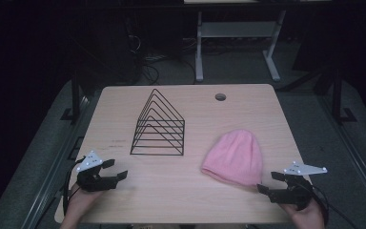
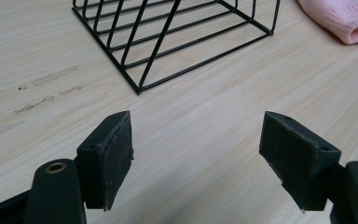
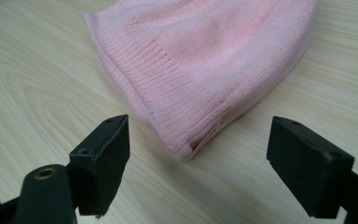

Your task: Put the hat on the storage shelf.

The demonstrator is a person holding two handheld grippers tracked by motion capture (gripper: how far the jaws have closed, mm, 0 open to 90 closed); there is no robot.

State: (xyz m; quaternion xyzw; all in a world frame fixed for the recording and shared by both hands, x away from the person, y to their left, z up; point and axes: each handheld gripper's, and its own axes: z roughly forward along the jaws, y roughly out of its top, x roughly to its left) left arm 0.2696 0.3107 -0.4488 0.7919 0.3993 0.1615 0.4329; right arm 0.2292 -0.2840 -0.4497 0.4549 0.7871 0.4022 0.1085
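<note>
Ribbed pink knit beanie (image 3: 205, 60), triangular black wire rack (image 1: 159, 125)

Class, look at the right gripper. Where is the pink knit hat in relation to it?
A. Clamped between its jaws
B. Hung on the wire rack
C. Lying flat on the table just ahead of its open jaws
C: the pink knit hat lies flat on the table, ahead of the right gripper, whose jaws stand open and clear of it.

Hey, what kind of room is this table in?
Probably a lab or workshop: a plain wooden table with a cable hole, another bench's legs behind, and loose cables on the grey floor.
</note>
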